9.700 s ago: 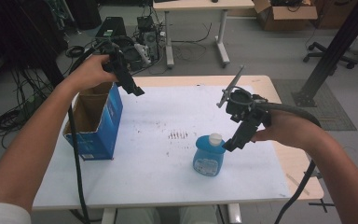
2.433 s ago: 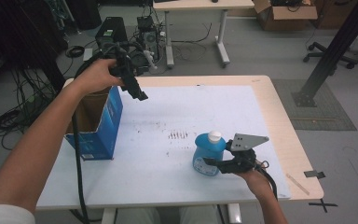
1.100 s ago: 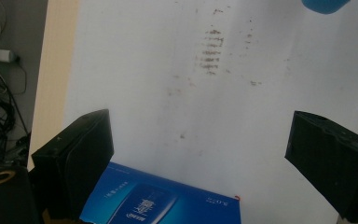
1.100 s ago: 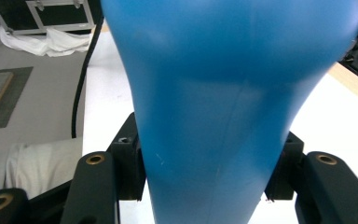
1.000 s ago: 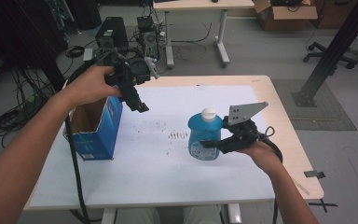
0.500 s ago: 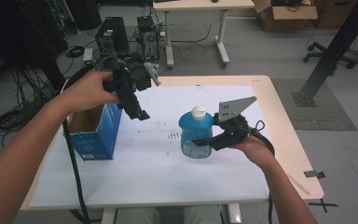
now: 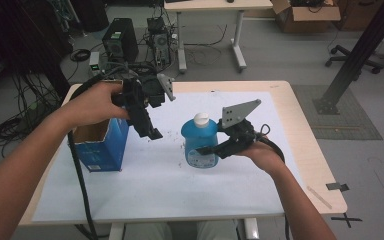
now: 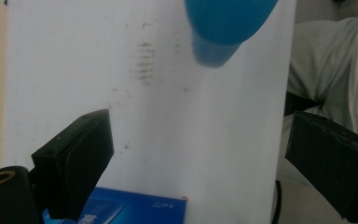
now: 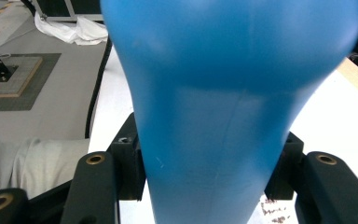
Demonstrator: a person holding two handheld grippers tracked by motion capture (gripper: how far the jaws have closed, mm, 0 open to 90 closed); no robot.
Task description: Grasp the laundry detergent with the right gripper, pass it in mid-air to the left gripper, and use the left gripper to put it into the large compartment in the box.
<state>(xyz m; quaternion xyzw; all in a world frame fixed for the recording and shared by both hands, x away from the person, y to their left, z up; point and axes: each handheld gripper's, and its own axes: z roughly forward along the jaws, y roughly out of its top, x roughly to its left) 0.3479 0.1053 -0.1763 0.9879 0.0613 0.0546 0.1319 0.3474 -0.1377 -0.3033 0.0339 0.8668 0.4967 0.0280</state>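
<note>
Blue bottle clamped in right gripper fingers, left gripper fingers spread wide, empty.

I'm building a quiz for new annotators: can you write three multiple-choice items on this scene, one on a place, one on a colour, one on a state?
1. Where is the open box?
A. at the table's left edge
B. at the table's right edge
C. on the floor

2. What colour is the bottle's cap?
A. red
B. white
C. black

3. How does the right gripper stand?
A. open and apart from the bottle
B. shut on the box
C. shut on the blue bottle

Answers: 1 A, the high view shows it under the left gripper; 2 B, the cap is white above the blue body; 3 C, the right gripper view shows both jaws against the bottle's sides.
</note>
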